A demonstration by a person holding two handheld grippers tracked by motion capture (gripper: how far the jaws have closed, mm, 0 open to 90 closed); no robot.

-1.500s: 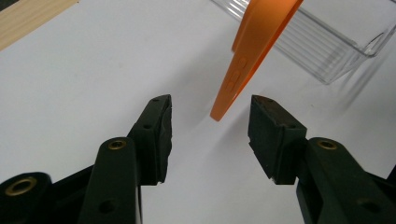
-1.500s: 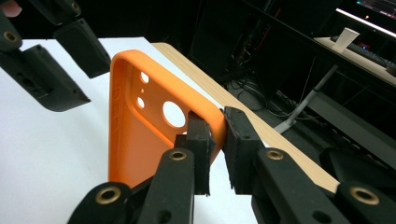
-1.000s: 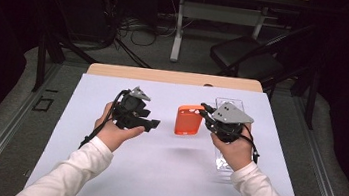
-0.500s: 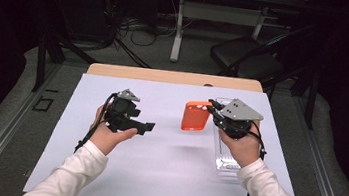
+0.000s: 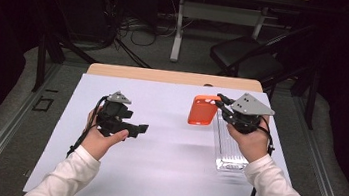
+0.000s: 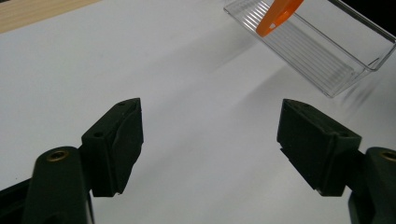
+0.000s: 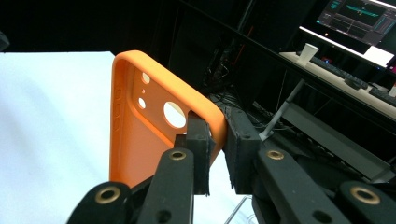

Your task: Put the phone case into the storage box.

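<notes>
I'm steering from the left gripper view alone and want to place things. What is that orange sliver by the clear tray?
Observer: An orange phone case; the right gripper view shows its camera cutouts.
Operator: Is it lying in the tray?
Observer: No. The right tool is shut on its edge and holds it upright, off the table, near the far end of the clear tray.
Operator: Where is my tool?
Observer: The left tool is over the white sheet, well apart from the case. Its jaws have just been opening, with nothing between them.
</notes>
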